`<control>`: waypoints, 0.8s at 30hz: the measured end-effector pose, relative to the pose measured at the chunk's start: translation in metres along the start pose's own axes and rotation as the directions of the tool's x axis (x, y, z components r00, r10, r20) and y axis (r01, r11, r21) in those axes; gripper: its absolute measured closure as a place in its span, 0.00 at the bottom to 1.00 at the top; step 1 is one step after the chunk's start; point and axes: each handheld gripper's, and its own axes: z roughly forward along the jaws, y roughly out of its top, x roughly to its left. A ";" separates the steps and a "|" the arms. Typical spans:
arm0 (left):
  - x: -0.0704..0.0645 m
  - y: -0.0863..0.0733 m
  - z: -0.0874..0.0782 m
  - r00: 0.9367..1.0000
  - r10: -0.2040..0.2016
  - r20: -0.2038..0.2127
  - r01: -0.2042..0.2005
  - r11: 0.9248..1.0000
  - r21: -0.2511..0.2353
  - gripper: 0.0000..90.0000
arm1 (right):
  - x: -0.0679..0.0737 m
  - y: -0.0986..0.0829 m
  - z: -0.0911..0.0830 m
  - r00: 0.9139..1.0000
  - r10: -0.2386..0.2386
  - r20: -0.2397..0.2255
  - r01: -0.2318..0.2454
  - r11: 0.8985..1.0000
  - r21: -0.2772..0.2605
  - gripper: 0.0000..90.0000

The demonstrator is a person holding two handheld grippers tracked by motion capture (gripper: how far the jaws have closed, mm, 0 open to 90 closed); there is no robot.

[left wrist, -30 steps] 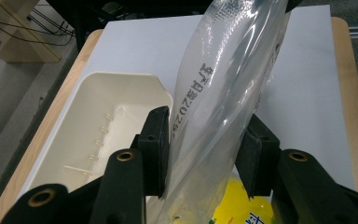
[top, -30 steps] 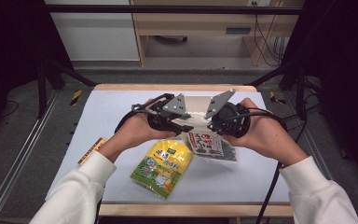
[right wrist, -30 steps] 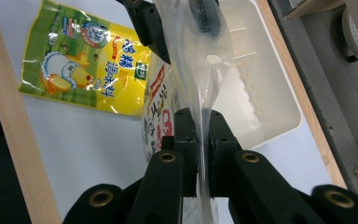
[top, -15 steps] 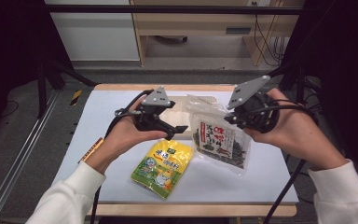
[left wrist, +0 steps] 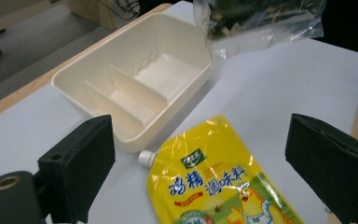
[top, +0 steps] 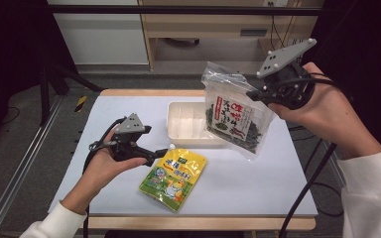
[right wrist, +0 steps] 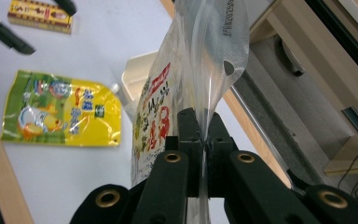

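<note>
the right gripper (top: 261,94) had its fingers (right wrist: 190,140) clamped tight on the clear edge of the seaweed bag (top: 233,116). the bag hung in the air, lifted off the bench (top: 258,183), with its bottom just above the near right end of the white box (top: 178,130) (the box had little walls inside that split it into parts). all the parts looked empty, so nothing had gone in yet.

the left gripper (top: 155,154) was low over the bench with its fingers (left wrist: 81,163) wide apart and holding nothing. it pointed at the yellow pouch (top: 174,177), which lay flat on the bench just in front of the box, its small white cap (left wrist: 145,157) near the box wall.

so the job looked like it was only just begun: one bag was picked up but not put down in the box, and the yellow pouch had not been grabbed. a small flat packet (right wrist: 39,16) also lay on the bench, off to the side.
</note>
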 end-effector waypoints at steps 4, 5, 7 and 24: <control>-0.001 -0.016 0.000 1.000 -0.006 -0.025 0.006 1.000 0.008 0.08 | -0.015 0.004 0.012 0.999 0.035 -0.005 -0.035 0.999 -0.032 0.98; -0.001 -0.016 0.000 1.000 -0.006 -0.025 0.006 1.000 0.008 0.08 | -0.018 0.005 0.016 0.999 0.047 -0.008 -0.047 0.998 -0.037 0.98; 0.001 -0.035 0.004 0.999 -0.018 -0.044 0.018 1.000 0.001 0.08 | -0.025 0.008 0.022 0.998 0.065 0.001 -0.065 0.997 -0.048 0.98; 0.011 -0.128 0.015 0.970 -0.147 -0.196 0.149 0.989 -0.008 0.09 | -0.070 0.013 0.064 0.973 0.227 0.046 -0.219 0.967 -0.133 0.98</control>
